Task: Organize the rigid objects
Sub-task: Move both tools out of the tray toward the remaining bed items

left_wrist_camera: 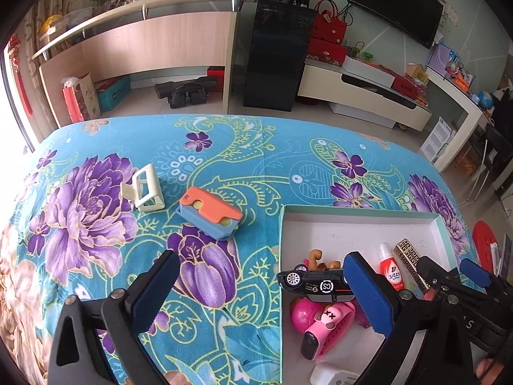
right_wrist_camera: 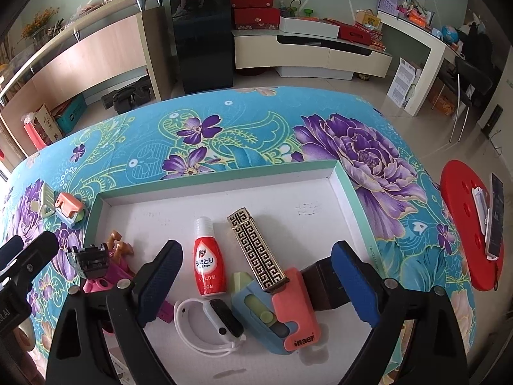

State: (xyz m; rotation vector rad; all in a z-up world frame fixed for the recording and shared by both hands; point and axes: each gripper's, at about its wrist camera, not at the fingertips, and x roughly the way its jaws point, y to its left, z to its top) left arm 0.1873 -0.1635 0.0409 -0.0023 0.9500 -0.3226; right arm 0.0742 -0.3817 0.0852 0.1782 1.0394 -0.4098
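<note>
Two grippers hang spread wide, gripping nothing: left gripper [left_wrist_camera: 263, 292] over the black toy car [left_wrist_camera: 315, 284], right gripper [right_wrist_camera: 256, 285] over the red bottle [right_wrist_camera: 208, 256]; both lie inside the white cardboard tray [right_wrist_camera: 224, 189]; an orange-and-blue plastic block [left_wrist_camera: 210, 213] and cream clip [left_wrist_camera: 146, 189] rest outside on the floral cloth [left_wrist_camera: 96, 192].

The left gripper [left_wrist_camera: 266, 292] hangs wide open over a floral cloth [left_wrist_camera: 96, 211]. A toy car [left_wrist_camera: 315, 284] lies in the white tray [left_wrist_camera: 356, 213]; an orange-blue box [left_wrist_camera: 210, 213] sits outside.

I worked in a home living room: beyond my tongs hung a wall television [left_wrist_camera: 396, 8] over a low cream media cabinet [right_wrist_camera: 312, 54], beside a black drinks cabinet [left_wrist_camera: 275, 54] and red gift bags [left_wrist_camera: 328, 27].
</note>
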